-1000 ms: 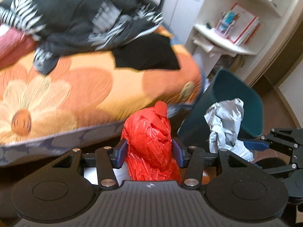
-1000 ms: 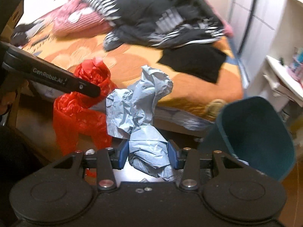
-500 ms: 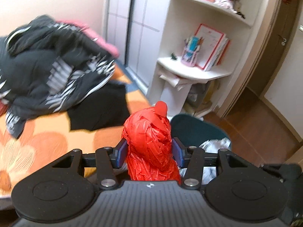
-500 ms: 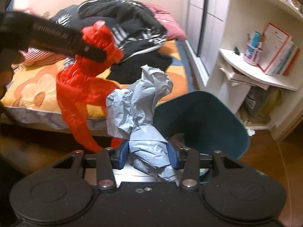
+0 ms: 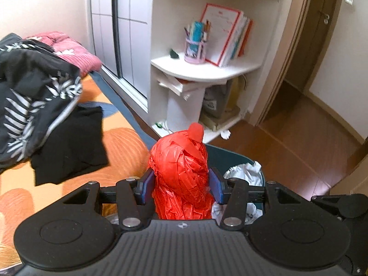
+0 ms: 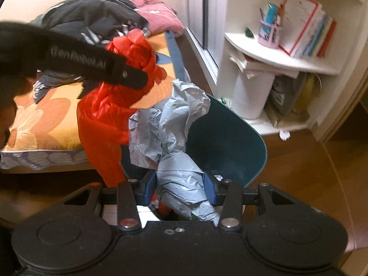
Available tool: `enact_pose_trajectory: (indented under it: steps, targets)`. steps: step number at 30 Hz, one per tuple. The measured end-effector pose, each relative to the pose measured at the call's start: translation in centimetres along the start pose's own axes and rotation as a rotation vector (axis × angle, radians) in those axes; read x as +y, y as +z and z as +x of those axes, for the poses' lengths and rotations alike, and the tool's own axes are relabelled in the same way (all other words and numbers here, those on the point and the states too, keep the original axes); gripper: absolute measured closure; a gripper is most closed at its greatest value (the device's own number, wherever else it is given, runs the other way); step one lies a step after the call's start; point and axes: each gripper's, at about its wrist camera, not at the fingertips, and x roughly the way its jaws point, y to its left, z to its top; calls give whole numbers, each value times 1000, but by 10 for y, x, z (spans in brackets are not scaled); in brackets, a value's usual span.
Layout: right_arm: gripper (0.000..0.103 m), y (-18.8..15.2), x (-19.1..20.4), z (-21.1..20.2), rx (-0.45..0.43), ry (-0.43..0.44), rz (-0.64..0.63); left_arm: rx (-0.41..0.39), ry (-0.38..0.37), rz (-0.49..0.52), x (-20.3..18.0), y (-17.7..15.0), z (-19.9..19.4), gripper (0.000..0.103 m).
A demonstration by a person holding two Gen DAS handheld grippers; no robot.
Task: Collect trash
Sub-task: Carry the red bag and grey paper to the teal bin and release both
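Landmark: the dark teal waste bin (image 6: 226,142), standing on the wooden floor (image 5: 296,142) just beside the foot of the bed (image 5: 119,147); its mouth is tilted up toward both cameras.
Left gripper (image 5: 180,185): fingers part-way apart and pressed against both sides of a crumpled red plastic bag (image 5: 181,174); the bag fills the gap and is held.
Red bag, place: over the near-left edge of the bin, its bunched top pointing up and its loose tail hanging down; long axis roughly upright in the right wrist view.
Right gripper (image 6: 180,189): fingers part-way apart, clamped on a wad of crumpled pale blue paper (image 6: 170,128); the wad rises well above the fingers.
Blue paper, place: over the near rim of the bin, with the open mouth directly ahead and below.
Key relation: the bin lies forward and below both sets of fingers; the right gripper looks squarer to the opening, while the left sits toward the bed side of the rim.
Judged next need: carry each bundle over the mouth before letting go, or the long red tail may drape outside.
Inside the bin: some white crumpled paper (image 5: 241,172) already lies there.
Room: a white corner shelf (image 5: 207,71) with books and a pen cup stands behind the bin; dark clothes (image 5: 34,96) are heaped on the orange floral bedspread.
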Motion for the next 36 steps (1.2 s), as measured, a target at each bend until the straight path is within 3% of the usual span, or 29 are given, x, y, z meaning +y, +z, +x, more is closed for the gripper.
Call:
enact_pose_trajectory:
  steps: [12, 20, 23, 25, 26, 36]
  targets:
    - [57, -2, -21, 64, 152, 43, 118, 164, 33, 12, 0, -25, 85, 54]
    - [54, -7, -20, 75, 190, 41, 147, 245, 30, -1, 6, -45, 108, 47]
    - [51, -8, -19, 74, 185, 34, 139, 252, 36, 6, 4, -48, 108, 46]
    - [49, -8, -17, 70, 178, 33, 132, 252, 27, -2, 4, -48, 105, 33]
    - [48, -7, -16, 68, 175, 33, 129, 243, 22, -8, 4, -49, 102, 31]
    - [47, -2, 5, 30, 108, 48, 90, 164, -23, -28, 12, -45, 47, 31]
